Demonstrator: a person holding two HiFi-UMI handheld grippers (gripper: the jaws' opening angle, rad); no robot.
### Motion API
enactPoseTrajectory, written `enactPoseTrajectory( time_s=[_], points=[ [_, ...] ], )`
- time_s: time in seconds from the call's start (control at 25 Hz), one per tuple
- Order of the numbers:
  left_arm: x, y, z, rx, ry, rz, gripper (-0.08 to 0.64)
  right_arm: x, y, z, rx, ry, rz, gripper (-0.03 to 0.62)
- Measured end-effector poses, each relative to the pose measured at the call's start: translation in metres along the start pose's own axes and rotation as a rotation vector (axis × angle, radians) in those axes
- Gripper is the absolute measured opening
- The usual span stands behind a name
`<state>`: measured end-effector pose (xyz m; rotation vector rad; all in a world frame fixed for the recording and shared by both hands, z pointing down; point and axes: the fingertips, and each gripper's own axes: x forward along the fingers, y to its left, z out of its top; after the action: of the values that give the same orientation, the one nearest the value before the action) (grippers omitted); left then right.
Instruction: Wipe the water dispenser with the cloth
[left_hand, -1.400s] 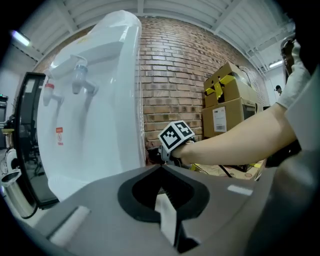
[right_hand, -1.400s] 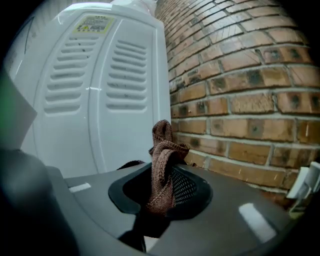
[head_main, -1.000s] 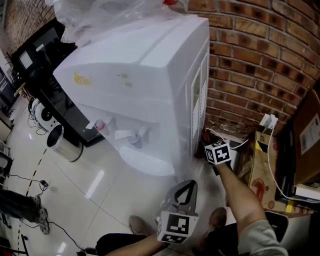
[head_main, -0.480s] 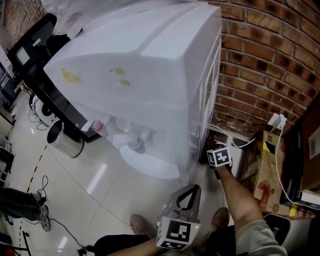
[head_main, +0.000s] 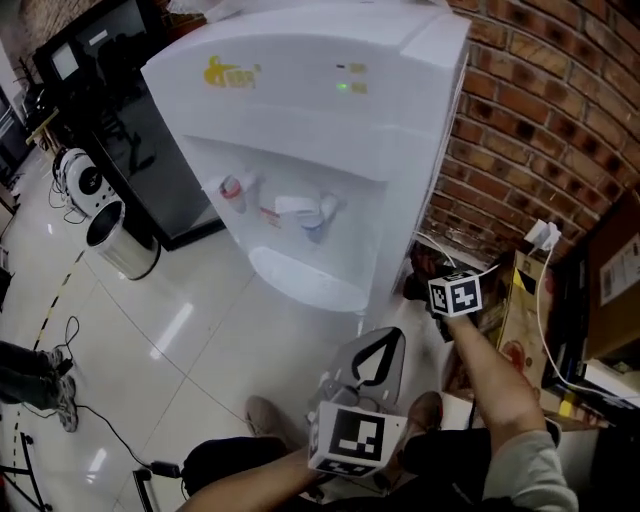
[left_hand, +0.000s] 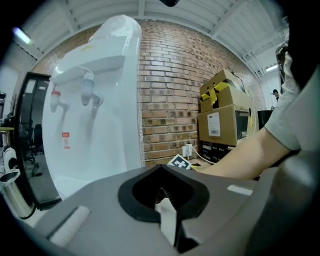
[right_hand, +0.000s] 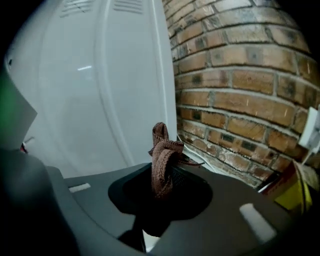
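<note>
The white water dispenser (head_main: 330, 130) stands against the brick wall, its red tap (head_main: 232, 187) and blue tap (head_main: 318, 215) above the drip tray (head_main: 300, 280). My right gripper (head_main: 418, 287) is low by the dispenser's right side, next to the wall, shut on a crumpled brown cloth (right_hand: 162, 160). In the right gripper view the cloth sticks up from the right gripper (right_hand: 165, 174), a short way from the white side panel (right_hand: 100, 75). My left gripper (head_main: 375, 362) hangs lower, in front of the dispenser, shut and holding nothing; the left gripper (left_hand: 161, 170) faces the dispenser (left_hand: 95, 110).
Brick wall (head_main: 540, 120) behind and to the right. Cardboard boxes (head_main: 520, 310) and a white plug with cable (head_main: 540, 235) crowd the right corner. A metal bin (head_main: 120, 240) and a black cabinet (head_main: 150, 140) stand to the left. Cables lie on the glossy floor (head_main: 180, 330).
The head view has swung so that the dispenser's front and taps show more fully. My right gripper has shifted slightly right, off the side panel. The left gripper has risen a little.
</note>
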<state>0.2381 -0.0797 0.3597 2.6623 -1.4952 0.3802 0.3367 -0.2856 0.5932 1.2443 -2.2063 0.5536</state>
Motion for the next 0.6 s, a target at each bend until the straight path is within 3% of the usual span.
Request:
enactPoseTrajectory(
  time_s=[0.24,0.48,0.6],
  points=[
    [-0.011,0.005,0.014,0.042,-0.055,0.05,0.0,-0.1,0.046,0.012,-0.022,-0.059,0.041,0.098],
    [-0.006,-0.009,-0.035,-0.032,0.086,0.031,0.0,-0.151,0.079,-0.04,-0.012,0.034,0.06,0.101],
    [-0.006,-0.022,-0.04,-0.081,0.11,0.004,0.0,-0.156,0.088,-0.076,-0.029,0.11,0.064,0.101]
  ],
)
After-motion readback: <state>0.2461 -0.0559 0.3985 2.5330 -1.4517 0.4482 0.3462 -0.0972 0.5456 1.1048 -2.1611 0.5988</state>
